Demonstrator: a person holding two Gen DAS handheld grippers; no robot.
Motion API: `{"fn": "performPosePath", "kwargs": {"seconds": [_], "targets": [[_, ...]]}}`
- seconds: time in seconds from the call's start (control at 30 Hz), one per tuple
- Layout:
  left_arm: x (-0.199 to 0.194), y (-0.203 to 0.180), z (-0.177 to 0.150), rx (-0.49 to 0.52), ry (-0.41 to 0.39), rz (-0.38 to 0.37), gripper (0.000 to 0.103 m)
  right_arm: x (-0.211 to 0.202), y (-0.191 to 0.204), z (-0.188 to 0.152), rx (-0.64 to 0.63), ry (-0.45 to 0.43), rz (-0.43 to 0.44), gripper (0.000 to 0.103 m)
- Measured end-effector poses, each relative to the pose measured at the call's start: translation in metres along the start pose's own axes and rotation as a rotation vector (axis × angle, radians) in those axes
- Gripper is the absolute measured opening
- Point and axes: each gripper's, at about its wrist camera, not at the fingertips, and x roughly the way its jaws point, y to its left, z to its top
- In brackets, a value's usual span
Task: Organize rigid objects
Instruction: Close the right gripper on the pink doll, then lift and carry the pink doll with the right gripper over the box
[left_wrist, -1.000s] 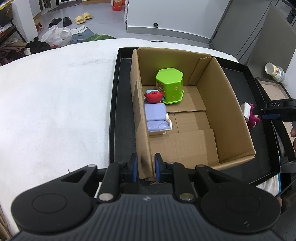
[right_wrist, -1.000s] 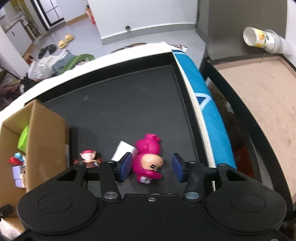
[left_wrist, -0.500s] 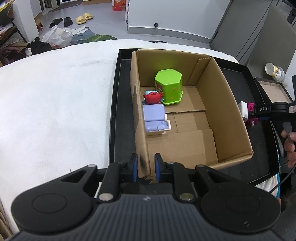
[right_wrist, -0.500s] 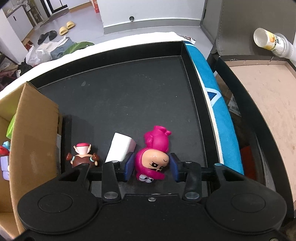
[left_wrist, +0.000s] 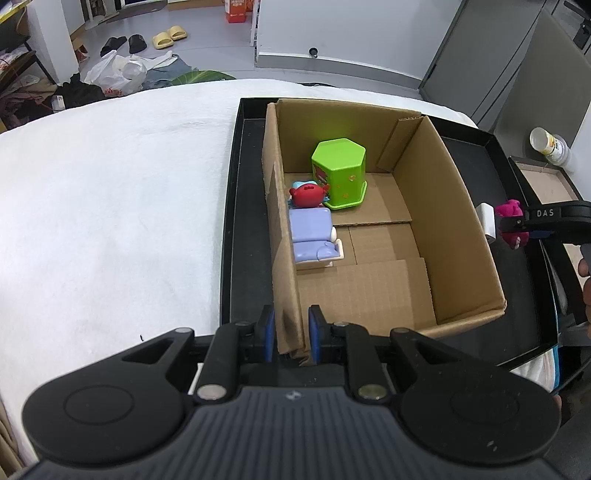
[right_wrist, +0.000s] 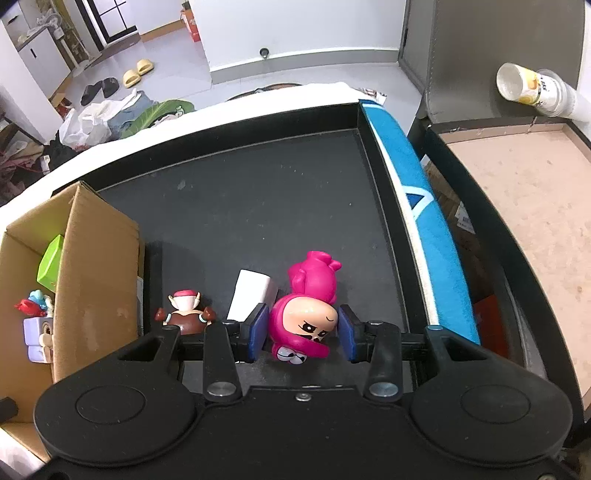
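left gripper (left_wrist: 289, 334) pinching box (left_wrist: 448, 221) wall corner | right gripper (right_wrist: 302, 328) closing, pinching pink doll (right_wrist: 308, 308), one of it, head toward camera, long axis running away along fingers | box: three toys | only right wrist view shows brown doll (right_wrist: 185, 312) left of fingers, beside white block (right_wrist: 251, 293)

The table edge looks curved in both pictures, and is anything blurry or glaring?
Left wrist view: the wide lens bends the white table; the cardboard box stays sharp, the green block looks overbright. Right wrist view: the black tray rim bows, the pink figure is sharp and casts only a soft shadow; no strong glare.
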Motion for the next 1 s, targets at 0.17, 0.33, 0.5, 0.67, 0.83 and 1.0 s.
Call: {"fn": "performPosePath", "kwargs": {"seconds": [0.17, 0.33, 0.5, 0.67, 0.83, 1.0], "targets": [[0.0, 0.001, -0.001, 0.002, -0.003, -0.002, 0.018, -0.009, 0.0, -0.002, 0.009, -0.026, 0.002, 0.04], [0.0, 0.0, -0.001, 0.012, -0.003, -0.006, 0.018, -0.015, -0.002, -0.004, 0.027, -0.033, 0.014, 0.04], [0.0, 0.002, -0.001, 0.006, -0.007, -0.021, 0.018, -0.024, 0.0, -0.006, 0.021, -0.051, 0.011, 0.04], [0.0, 0.004, -0.001, 0.008, -0.006, -0.043, 0.016, -0.036, 0.011, -0.01, -0.024, -0.092, -0.009, 0.04], [0.001, 0.007, -0.001, 0.004, -0.006, -0.059, 0.016, -0.051, 0.02, -0.008, -0.052, -0.126, -0.007, 0.04], [0.005, 0.011, -0.001, -0.008, -0.004, -0.078, 0.016, -0.062, 0.032, -0.008, -0.07, -0.142, 0.003, 0.04]]}}
